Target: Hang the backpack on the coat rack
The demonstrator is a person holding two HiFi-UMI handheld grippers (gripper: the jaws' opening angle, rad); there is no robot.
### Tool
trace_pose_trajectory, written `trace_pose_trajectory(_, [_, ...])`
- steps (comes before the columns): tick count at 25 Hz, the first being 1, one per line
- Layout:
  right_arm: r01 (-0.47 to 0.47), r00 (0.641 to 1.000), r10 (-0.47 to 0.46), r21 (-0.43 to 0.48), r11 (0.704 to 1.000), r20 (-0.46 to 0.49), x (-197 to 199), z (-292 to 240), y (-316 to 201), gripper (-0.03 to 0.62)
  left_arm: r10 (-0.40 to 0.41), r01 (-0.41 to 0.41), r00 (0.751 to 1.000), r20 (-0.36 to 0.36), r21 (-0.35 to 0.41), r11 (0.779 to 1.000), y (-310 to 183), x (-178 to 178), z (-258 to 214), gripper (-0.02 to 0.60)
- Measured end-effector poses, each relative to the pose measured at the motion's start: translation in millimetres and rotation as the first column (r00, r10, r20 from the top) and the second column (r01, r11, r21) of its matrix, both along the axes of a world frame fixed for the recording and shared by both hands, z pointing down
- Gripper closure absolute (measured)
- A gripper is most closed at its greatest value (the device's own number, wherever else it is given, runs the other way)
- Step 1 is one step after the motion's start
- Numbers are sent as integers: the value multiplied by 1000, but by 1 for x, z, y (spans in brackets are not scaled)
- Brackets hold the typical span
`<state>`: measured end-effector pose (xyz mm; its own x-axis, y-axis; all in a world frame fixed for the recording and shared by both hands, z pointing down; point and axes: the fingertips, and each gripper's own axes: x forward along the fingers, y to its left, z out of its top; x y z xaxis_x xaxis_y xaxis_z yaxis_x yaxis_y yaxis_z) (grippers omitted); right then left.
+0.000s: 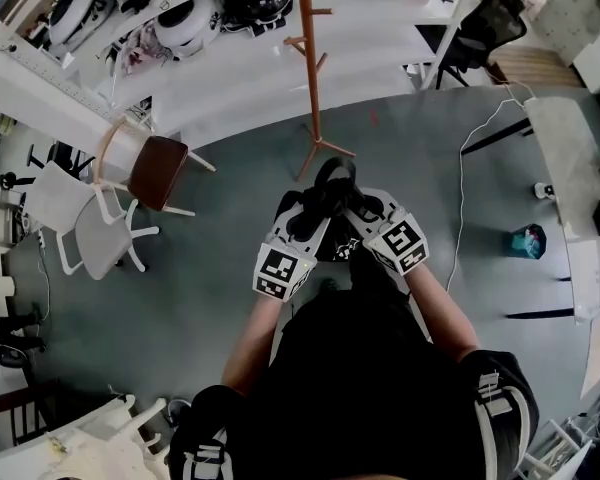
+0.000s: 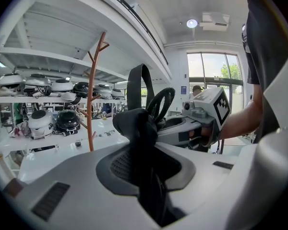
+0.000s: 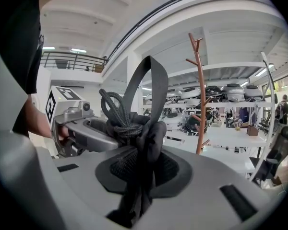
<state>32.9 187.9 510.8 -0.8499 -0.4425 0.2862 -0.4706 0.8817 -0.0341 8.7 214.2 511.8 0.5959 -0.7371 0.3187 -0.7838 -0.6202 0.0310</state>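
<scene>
So the backpack [image 1: 327,200] is plain black, soft fabric all bunched up at the top. A flat webbing loop [image 3: 145,80] stands straight up out of it and a braided cord [image 3: 116,113] is knotted next to that. It's up off the floor, hanging between the two tools in front of the person.

The left hand-held gripper [image 2: 143,145] is clamped on a wad of the black fabric, and the right hand-held gripper [image 3: 139,152] is clamped on the bunch by the knot.

The wooden coat rack [image 1: 311,68] stands just ahead and isn't touching the bag.

The floor [image 1: 210,268] is dull grey-green with a white cable [image 1: 461,183] across it. A brown-seat chair [image 1: 156,171] and a white chair [image 1: 98,233] sit off to the left. Behind the rack are a long white tabletop [image 1: 242,96] and shelves of black and white helmets [image 2: 53,121].

The only print is the black-and-white square markers on the cubes [image 1: 281,269].
</scene>
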Motion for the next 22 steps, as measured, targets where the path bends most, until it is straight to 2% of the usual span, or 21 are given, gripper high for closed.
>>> trace_pose_trajectory(4, [5,1000,-5,-15,1000,-27,6,3,-16,510,-14,14,1000,1,0,1000,-17,3,-2,489])
trace_pose_trajectory(22, [89,996,-89,-29,996,-2,21,4,-86,511,-100,101,995,12,-29,994,-85,22,4,489])
